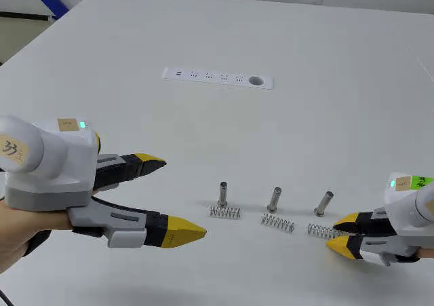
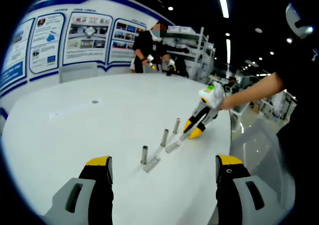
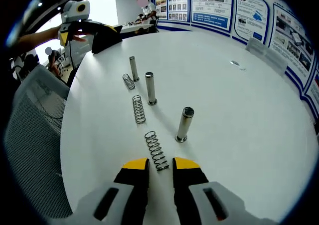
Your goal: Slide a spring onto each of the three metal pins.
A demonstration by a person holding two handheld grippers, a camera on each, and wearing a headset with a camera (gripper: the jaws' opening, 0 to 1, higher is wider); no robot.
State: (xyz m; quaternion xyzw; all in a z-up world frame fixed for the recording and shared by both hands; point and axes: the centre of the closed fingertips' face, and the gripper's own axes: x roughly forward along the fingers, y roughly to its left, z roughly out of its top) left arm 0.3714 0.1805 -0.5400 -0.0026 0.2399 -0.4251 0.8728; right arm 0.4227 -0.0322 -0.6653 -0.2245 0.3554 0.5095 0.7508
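Near table edge [image 3: 65, 135], right tool [image 3: 160, 163] parted astride end spring [image 3: 155, 150].

The white table [image 1: 305, 129] is bright and evenly lit, and the pins [image 1: 274, 199] cast only small, soft shadows. In the left gripper view, long ceiling lights [image 2: 221, 0] glow at the top. Both gripper views bend straight lines near the edges.

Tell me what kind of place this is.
Probably a factory showroom or training lab: blue-bordered information posters line the wall, metal storage racks stand behind, and the large white table has a built-in socket strip.
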